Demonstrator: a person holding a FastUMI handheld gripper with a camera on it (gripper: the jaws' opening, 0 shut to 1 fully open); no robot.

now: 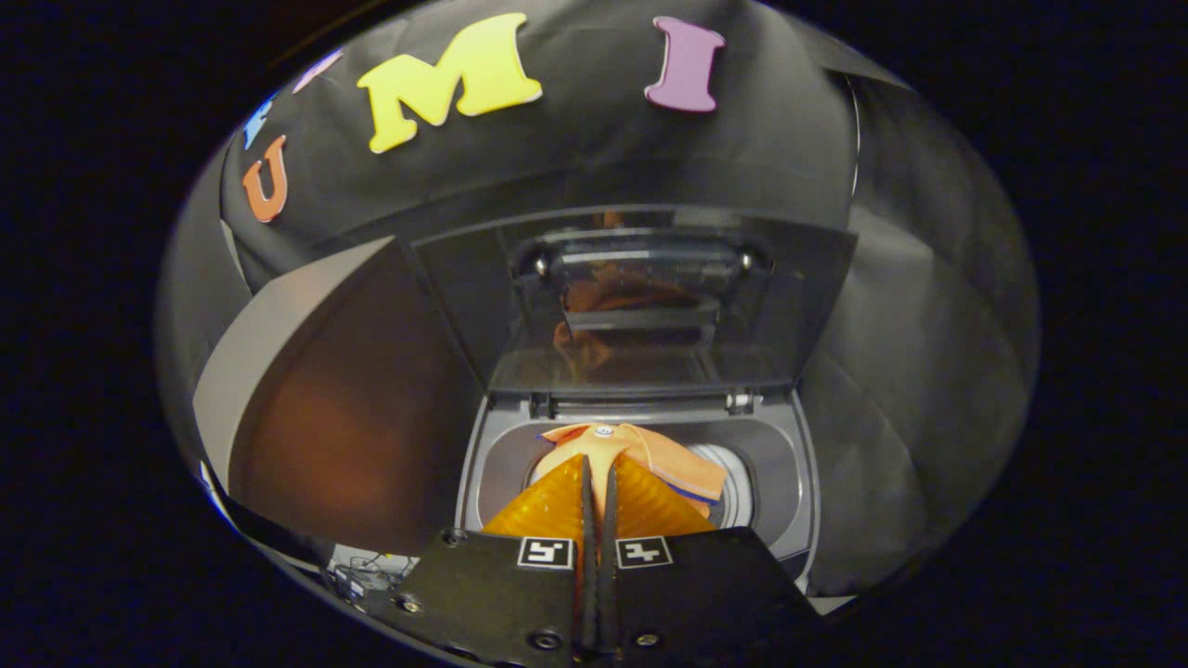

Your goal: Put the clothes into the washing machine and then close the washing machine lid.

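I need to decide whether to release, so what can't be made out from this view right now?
- Gripper view: how the orange garment hangs below the tongs; their fingers, nearly closed on it, cover it.
- How deep the washing machine drum goes and what lies inside; garment and fingers block it.
- What stands behind the raised lid; its dark, reflective panel obscures it.
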